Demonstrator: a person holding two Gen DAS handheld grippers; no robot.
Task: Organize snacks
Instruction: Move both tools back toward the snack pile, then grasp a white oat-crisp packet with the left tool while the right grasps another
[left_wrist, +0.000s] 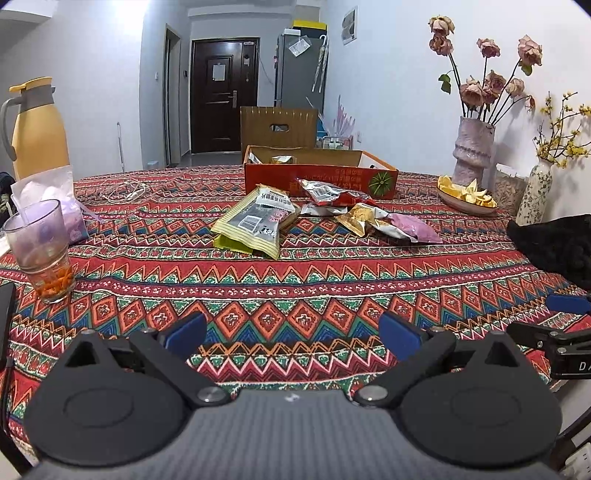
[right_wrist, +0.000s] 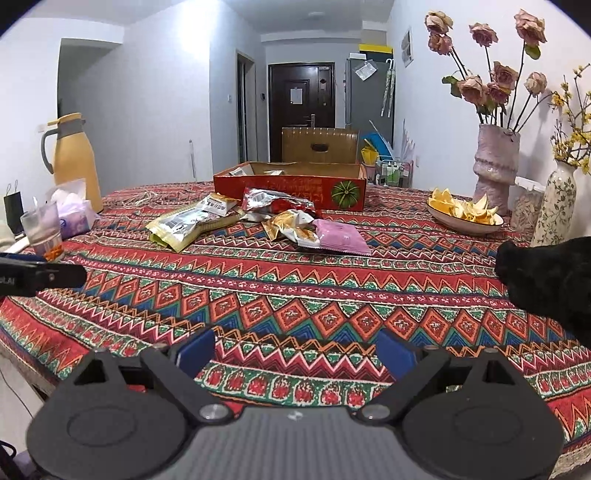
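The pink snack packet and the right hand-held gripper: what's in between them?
Nothing but bare patterned tablecloth lies between the pink snack packet and the open right hand-held gripper, shown in the right wrist view.

**Count of things on the patterned tablecloth**

One shallow red cardboard box (right_wrist: 291, 186), with at least two packets inside. About six loose foil snack packets (right_wrist: 258, 218) lie before it, overlapping, so the number is uncertain. Two vases (right_wrist: 496, 166), one yellow jug (right_wrist: 75, 158), one drinking glass (left_wrist: 40, 247), one bowl of orange peel (right_wrist: 463, 214).
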